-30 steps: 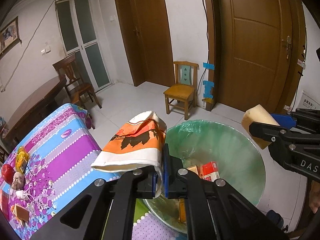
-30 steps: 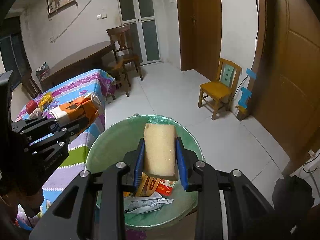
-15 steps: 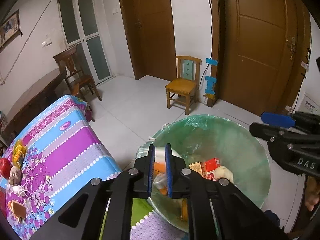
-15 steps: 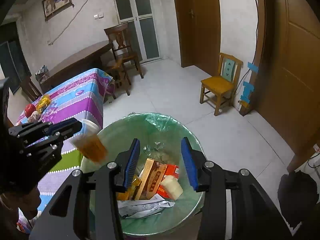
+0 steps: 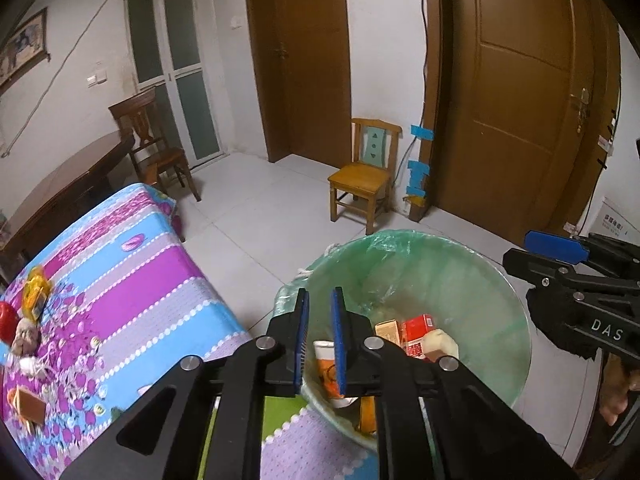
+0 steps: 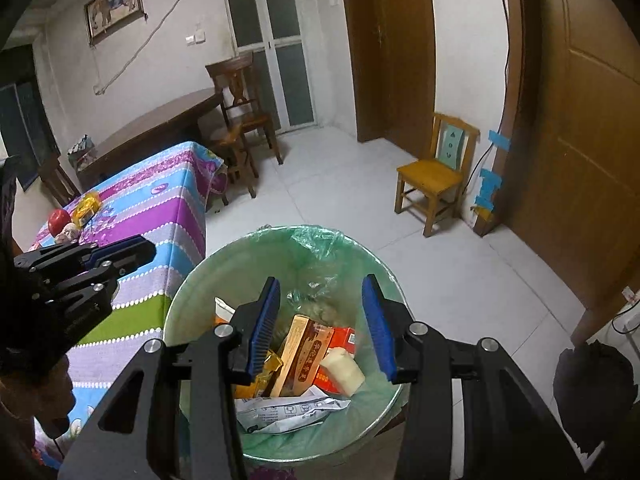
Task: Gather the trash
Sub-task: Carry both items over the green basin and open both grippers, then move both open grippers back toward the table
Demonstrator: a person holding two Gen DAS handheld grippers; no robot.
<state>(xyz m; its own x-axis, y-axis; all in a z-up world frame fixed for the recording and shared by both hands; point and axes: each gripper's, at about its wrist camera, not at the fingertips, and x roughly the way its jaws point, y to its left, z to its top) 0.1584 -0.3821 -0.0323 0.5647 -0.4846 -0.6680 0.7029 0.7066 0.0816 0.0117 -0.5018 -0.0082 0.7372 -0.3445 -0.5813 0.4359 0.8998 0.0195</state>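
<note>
A trash bin with a green liner (image 5: 500,292) stands on the floor below both grippers. My left gripper (image 5: 320,296) hangs over its near left rim; its jaws are opening, a narrow gap with nothing between them. The orange and white paper cup (image 5: 326,364) lies in the bin behind the fingers. My right gripper (image 6: 322,284) is open and empty above the bin (image 6: 188,292). Under it lie the pale sponge (image 6: 342,366), a brown carton (image 6: 304,352) and a white wrapper (image 6: 288,410). The cup's rim (image 6: 222,308) shows at the bin's left wall.
A table with a striped purple and blue cloth (image 5: 120,280) stands left of the bin, carrying a red apple (image 6: 58,218), a yellow packet (image 6: 86,206) and a small brown box (image 5: 28,406). A small yellow chair (image 5: 364,176) stands by the brown doors.
A second ago the left gripper was shut on the paper cup and the right on the sponge. Both let go, and cup and sponge now lie in the bin.
</note>
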